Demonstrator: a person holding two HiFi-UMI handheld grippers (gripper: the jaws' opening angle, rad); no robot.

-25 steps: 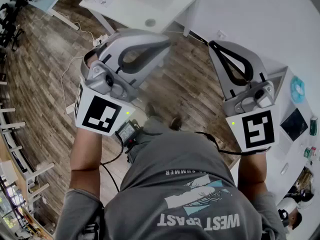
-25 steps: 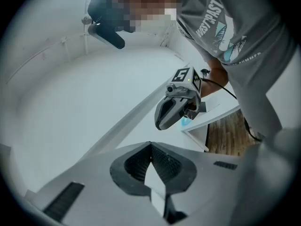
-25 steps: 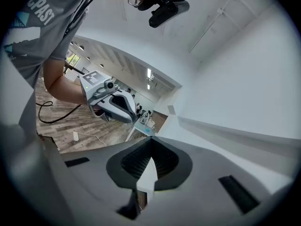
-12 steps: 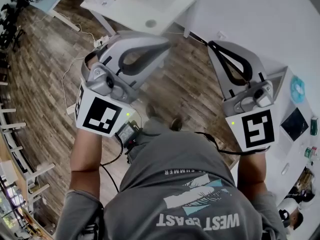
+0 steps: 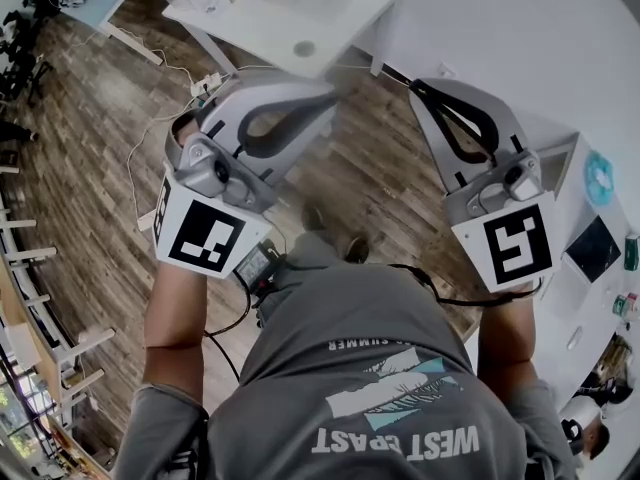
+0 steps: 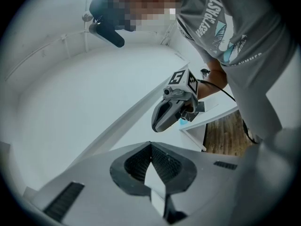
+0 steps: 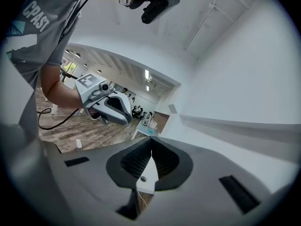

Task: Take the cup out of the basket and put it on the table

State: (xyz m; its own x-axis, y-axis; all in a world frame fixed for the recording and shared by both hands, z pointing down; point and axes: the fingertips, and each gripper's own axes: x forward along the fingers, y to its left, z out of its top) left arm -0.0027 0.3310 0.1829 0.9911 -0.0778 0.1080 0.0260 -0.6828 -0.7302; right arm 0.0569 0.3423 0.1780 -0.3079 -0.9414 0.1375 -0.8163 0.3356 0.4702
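No cup and no basket show in any view. My left gripper (image 5: 328, 96) is held up in front of the person's chest, its jaws shut with nothing between them; in the left gripper view the pads meet at the tip of the left gripper (image 6: 151, 143). My right gripper (image 5: 424, 90) is raised beside it, also shut and empty, and its pads touch in the right gripper view at the tip of the right gripper (image 7: 151, 150). Each camera catches the other tool: the right gripper's body (image 6: 173, 108) and the left gripper's body (image 7: 109, 103).
A white table (image 5: 290, 13) stands beyond the grippers on the wooden floor (image 5: 80, 168). A power strip with cables (image 5: 205, 80) lies near its leg. A white desk (image 5: 580, 278) with small items runs along the right. A white wall (image 6: 70, 102) fills the left gripper view.
Both grippers have shifted slightly: the left one a little down and to the right, the right one a little up. Their jaws stay shut.
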